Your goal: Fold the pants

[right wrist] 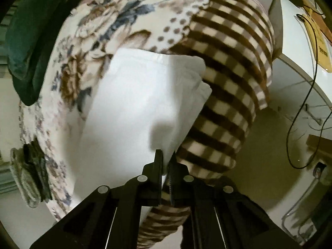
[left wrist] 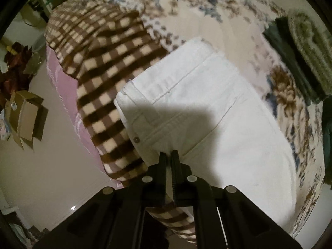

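White pants [left wrist: 207, 112] lie on a bed covered by a floral and brown-checked blanket [left wrist: 108, 62]. The left wrist view shows their waistband end, with a button and a pocket seam. My left gripper [left wrist: 168, 155] is shut on the near edge of the pants by the waist. In the right wrist view the pants [right wrist: 132, 108] show their leg end, with hems stacked at the far side. My right gripper [right wrist: 166, 155] is shut on the near edge of that leg end.
Dark green clothing [left wrist: 290, 58] and a pale knitted item [left wrist: 311, 47] lie on the bed's far side, also seen in the right wrist view [right wrist: 33, 37]. Cardboard boxes [left wrist: 27, 116] sit on the floor. A white desk [right wrist: 300, 47] with cables stands right of the bed.
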`<state>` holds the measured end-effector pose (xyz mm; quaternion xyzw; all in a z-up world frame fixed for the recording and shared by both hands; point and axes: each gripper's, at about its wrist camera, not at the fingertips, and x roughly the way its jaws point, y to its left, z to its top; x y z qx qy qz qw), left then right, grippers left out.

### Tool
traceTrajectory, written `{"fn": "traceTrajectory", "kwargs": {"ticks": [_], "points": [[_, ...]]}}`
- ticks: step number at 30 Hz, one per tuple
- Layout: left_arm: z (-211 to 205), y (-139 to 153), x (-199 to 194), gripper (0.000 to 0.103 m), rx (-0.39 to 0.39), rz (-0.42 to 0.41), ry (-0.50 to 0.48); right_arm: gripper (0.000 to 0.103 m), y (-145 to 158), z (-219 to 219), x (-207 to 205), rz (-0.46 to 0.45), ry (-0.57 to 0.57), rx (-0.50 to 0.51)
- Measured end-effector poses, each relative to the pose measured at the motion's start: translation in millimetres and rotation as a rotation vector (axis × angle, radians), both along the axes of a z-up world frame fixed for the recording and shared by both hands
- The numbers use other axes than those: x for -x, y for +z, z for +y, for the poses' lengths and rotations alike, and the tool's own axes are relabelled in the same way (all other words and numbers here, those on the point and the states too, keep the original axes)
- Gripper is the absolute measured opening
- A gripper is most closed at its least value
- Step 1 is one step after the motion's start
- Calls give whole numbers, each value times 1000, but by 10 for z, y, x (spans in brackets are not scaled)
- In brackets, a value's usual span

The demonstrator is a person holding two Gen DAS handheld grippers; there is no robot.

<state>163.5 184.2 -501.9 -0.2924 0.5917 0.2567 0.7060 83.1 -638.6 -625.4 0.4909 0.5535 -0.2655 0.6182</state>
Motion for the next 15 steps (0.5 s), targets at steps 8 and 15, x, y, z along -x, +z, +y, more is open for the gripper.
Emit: {"fn": "traceTrajectory", "kwargs": {"ticks": [8, 15], "points": [[-114, 0, 31, 11, -28, 42, -34, 46, -149, -219, 46, 32, 32, -19], [-627, 478, -1, 84, -168, -29, -136, 66, -434, -497, 255, -102, -80, -88]]}}
